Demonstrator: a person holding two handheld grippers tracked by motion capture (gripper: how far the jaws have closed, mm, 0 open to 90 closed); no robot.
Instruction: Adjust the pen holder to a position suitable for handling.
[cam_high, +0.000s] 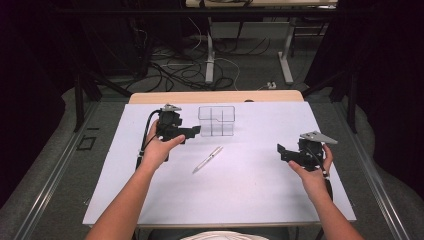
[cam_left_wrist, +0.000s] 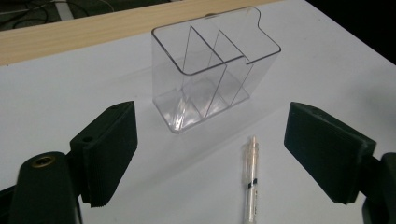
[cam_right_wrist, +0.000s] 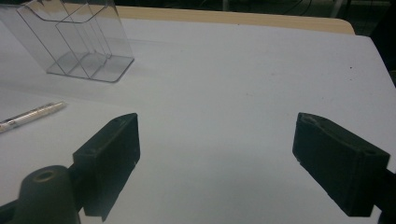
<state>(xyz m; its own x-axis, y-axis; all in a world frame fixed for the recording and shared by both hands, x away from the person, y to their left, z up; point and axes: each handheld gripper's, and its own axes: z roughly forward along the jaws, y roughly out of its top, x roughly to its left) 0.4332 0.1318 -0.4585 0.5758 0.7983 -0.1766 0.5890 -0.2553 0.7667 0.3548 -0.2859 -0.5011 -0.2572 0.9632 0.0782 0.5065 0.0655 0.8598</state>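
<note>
On the white desk (cam_high: 260, 190) stands a clear, empty divided organizer (cam_high: 216, 120), likely light, rigid, slick-walled. Just before it lies a slim pen (cam_high: 208, 159), light and apt to roll; grasp mid-barrel. The left gripper (cam_high: 192, 131) and right gripper (cam_high: 281, 151) both gape, empty.
</note>
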